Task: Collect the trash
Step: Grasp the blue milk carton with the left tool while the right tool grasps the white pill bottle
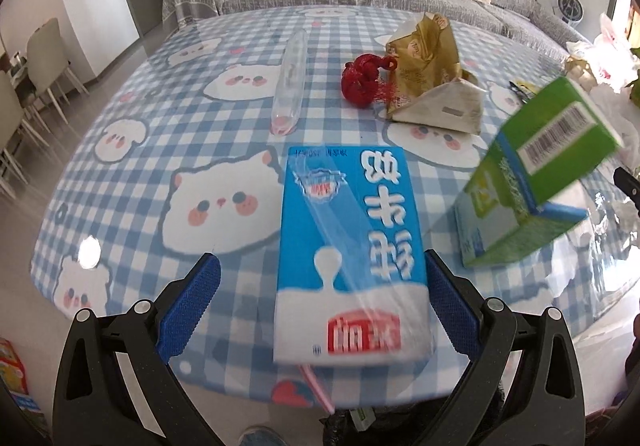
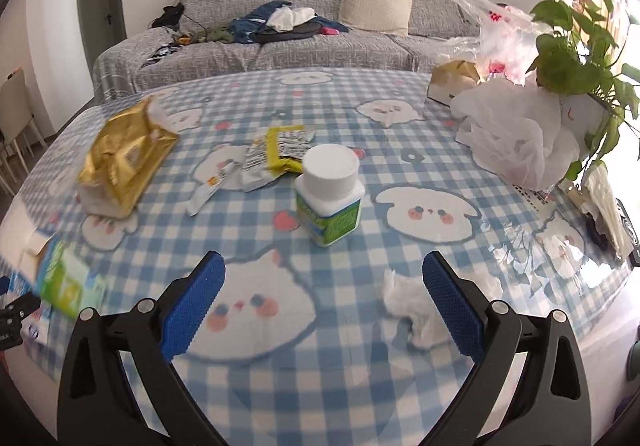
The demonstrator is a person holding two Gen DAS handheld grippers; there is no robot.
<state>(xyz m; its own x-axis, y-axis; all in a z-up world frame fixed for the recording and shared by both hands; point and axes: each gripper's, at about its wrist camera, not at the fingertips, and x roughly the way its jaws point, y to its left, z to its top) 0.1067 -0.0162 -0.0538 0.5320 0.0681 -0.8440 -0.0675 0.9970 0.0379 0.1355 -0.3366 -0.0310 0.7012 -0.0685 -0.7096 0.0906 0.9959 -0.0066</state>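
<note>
We are holding our left gripper (image 1: 320,298) released around the blue milk carton (image 1: 348,250) at lower centre; our right gripper (image 2: 320,298) is gaping too, crumpled tissue (image 2: 412,306) beside it, white bottle (image 2: 330,193) above

blue milk carton (image 1: 348,258) with inverted Chinese characters, green carton (image 1: 548,165) with barcode

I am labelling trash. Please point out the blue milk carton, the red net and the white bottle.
blue milk carton (image 1: 348,254): left wrist view, front face.
red net (image 1: 362,79): left wrist view, bunched middle.
white bottle (image 2: 330,167): right wrist view, cap.
</note>
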